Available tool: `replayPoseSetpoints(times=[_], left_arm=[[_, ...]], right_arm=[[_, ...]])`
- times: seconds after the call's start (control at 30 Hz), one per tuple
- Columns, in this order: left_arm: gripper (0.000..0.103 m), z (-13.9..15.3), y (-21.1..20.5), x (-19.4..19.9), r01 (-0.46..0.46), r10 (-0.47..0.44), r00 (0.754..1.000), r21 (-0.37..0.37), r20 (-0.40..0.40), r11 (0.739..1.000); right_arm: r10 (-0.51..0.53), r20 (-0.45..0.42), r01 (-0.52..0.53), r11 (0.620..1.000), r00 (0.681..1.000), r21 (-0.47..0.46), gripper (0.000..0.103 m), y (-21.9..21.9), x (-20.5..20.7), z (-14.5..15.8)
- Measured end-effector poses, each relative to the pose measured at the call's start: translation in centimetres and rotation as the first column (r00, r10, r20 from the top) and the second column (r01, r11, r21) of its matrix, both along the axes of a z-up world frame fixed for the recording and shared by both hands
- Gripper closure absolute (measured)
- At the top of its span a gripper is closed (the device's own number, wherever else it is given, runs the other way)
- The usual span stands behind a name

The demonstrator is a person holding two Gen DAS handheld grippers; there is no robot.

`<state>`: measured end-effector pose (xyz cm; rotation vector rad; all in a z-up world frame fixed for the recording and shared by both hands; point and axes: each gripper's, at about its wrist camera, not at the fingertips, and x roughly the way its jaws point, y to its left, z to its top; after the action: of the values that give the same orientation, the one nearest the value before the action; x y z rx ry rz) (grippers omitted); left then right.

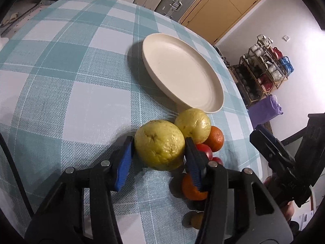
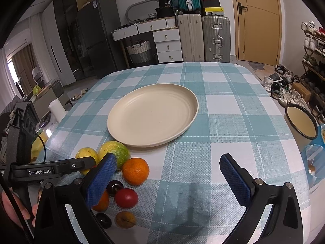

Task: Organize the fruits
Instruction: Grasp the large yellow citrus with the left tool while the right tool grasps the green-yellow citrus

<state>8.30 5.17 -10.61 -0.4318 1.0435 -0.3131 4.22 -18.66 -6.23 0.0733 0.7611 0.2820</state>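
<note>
My left gripper [image 1: 160,142] is shut on a large yellow guava [image 1: 160,144] that rests on the checked tablecloth, one blue pad on each side of it. Just behind it lie a second yellow-green guava [image 1: 193,125], an orange [image 1: 215,138] and a red fruit [image 1: 205,150]. Another orange [image 1: 193,189] is half hidden under the right finger. The empty cream plate [image 2: 152,113] sits mid-table beyond the fruit. My right gripper [image 2: 168,174] hovers open over bare cloth, to the right of the orange [image 2: 135,170] and the red fruit [image 2: 126,197].
Small dark fruits [image 2: 114,185] and a brownish one [image 2: 125,219] lie near the front edge. A cream enamel pot [image 2: 300,122] stands off the table's right side. Suitcases [image 2: 215,38], drawers and a shoe rack line the room behind.
</note>
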Motion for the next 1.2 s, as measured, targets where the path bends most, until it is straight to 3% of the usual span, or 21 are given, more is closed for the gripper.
replayPoseSetpoints(times=[0.4,0.67,1.0,1.2], left_arm=[[0.056,1.2,1.9,-0.2,-0.022,0.022,0.999,-0.004,0.046,1.000],[0.056,1.8,4.4,-1.2,-0.048,0.049,0.997,-0.013,0.064,0.999],[0.056,1.6,6.4,-1.3,-0.070,0.071,0.996,-0.021,0.057,0.997],[0.056,1.2,7.4,-1.0,-0.080,0.082,0.995,-0.036,0.056,0.996]], right_arm=[[0.096,-0.036,-0.092,0.992,0.995,0.088,0.000,1.5,0.7,0.2],[0.189,-0.125,-0.170,0.974,0.974,0.153,0.000,4.5,2.4,-0.3],[0.226,-0.196,-0.216,0.974,0.954,0.071,0.000,8.4,4.3,-1.4],[0.215,-0.230,-0.230,0.972,0.949,-0.043,0.001,10.5,4.8,-1.7]])
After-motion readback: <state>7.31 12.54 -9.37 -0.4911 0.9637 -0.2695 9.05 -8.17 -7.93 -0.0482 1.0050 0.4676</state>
